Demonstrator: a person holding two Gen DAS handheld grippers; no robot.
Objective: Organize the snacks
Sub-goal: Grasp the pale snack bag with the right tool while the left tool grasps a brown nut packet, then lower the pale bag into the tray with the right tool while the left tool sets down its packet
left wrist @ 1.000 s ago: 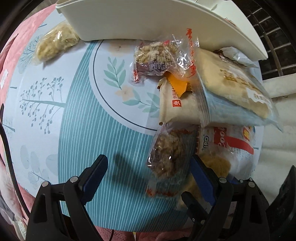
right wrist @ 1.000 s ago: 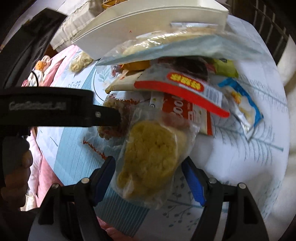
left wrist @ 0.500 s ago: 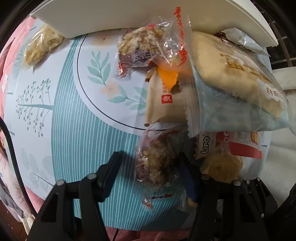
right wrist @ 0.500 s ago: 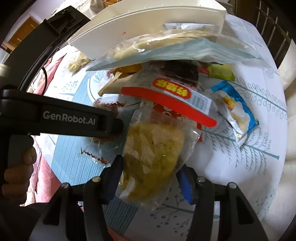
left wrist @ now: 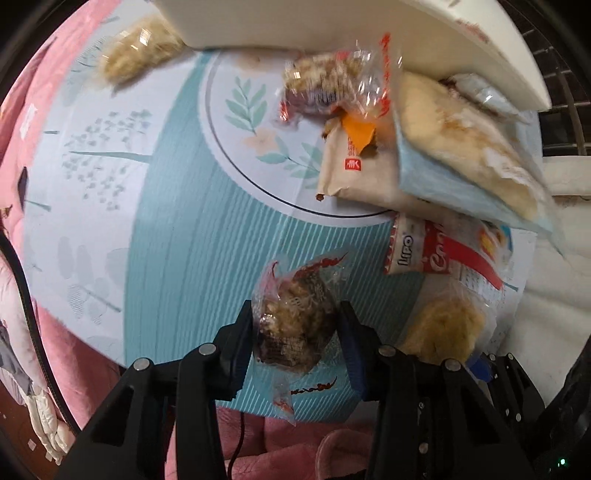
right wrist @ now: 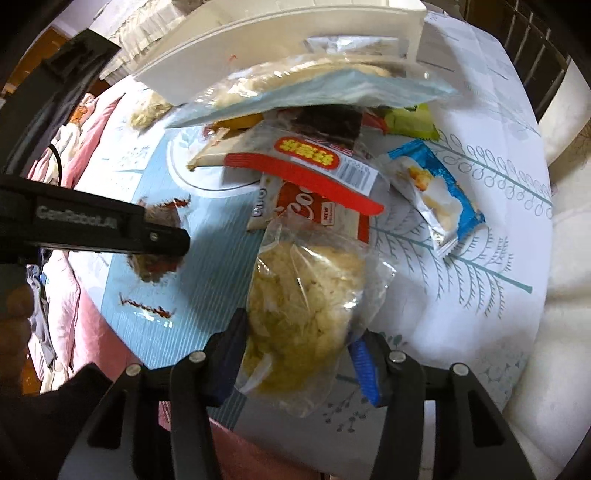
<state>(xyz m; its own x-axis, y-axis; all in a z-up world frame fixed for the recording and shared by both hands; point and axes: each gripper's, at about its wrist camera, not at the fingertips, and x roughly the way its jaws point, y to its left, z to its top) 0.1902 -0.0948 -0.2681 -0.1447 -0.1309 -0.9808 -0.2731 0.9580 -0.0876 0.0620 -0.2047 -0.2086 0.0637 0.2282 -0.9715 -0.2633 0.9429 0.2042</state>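
Observation:
My left gripper (left wrist: 297, 339) is shut on a clear red-edged packet of brown crumbly snack (left wrist: 295, 317), held just above the blue striped tablecloth (left wrist: 177, 236). My right gripper (right wrist: 299, 349) is shut on a clear bag of yellow flaky snack (right wrist: 306, 295); that bag also shows in the left wrist view (left wrist: 439, 325). The left gripper (right wrist: 147, 236) and its packet appear at the left of the right wrist view. A pile of snack packets lies ahead: a red and white cookie pack (left wrist: 428, 251), a beige pack (left wrist: 354, 173), a large light blue bag (left wrist: 465, 162).
A white tray (left wrist: 332, 26) stands at the far side, its rim over the pile. A second red-edged packet (left wrist: 332, 85) and a loose clear snack bag (left wrist: 136, 55) lie near it. A blue packet (right wrist: 432, 184) and a green one (right wrist: 410, 122) lie on the right.
Both grippers have closed on their packets. The left one has drawn the brown snack packet back, away from the pile. The right one grips the yellow bag tighter.

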